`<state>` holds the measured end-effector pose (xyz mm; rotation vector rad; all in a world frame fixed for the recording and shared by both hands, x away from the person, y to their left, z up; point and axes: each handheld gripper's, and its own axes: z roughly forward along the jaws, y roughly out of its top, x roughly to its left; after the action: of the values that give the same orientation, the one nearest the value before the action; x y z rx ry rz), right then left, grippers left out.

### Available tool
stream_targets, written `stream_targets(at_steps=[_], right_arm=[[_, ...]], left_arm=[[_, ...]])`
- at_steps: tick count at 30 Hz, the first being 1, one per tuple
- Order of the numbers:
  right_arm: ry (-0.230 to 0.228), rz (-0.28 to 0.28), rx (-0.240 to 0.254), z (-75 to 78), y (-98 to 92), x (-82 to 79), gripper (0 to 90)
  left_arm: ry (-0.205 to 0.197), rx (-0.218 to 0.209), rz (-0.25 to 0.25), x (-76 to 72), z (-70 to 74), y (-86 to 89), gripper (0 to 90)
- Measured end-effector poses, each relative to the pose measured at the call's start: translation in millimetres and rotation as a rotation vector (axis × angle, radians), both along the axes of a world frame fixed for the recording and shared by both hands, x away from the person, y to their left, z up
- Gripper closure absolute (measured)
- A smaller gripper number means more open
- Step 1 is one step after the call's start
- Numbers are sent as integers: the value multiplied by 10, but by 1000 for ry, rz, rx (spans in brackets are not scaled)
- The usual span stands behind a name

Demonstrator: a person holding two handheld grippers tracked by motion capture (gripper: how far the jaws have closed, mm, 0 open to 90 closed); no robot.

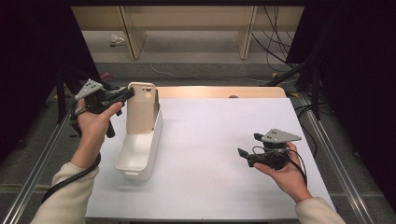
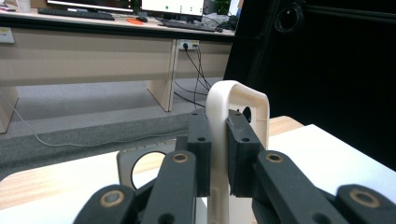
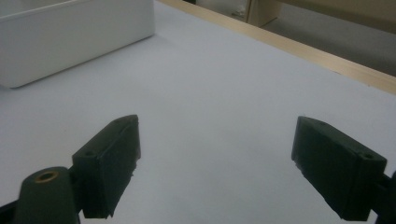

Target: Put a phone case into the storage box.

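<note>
Left gripper (image 1: 125, 94) pinches the upright beige flat plastic lid (image 1: 141, 108) over the white oblong plastic tub (image 1: 140, 156); right gripper (image 1: 248, 145) hovers spread above the white table (image 1: 210, 135).

No readable txt, labels, brand marks or nos. anywhere. Monitors (image 2: 126, 5) on the far desk in left gripper view: lit, but screen content too small/blurred to read. Small white tag (image 2: 6, 35) on the desk front (image 2: 84, 58): nothing legible. Beige lid (image 1: 141, 108), white bin (image 1: 140, 154), table sheet (image 1: 210, 154): all plain, no print or signs.
</note>
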<state>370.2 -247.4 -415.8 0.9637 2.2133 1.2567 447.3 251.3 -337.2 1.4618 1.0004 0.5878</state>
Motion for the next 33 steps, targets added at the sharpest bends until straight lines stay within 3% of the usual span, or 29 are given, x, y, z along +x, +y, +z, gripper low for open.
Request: stream_targets(at_steps=[33], right_arm=[[0,0,8,-2,-3,1,163]], left_arm=[[16,14,-14,270,-125,12,814]])
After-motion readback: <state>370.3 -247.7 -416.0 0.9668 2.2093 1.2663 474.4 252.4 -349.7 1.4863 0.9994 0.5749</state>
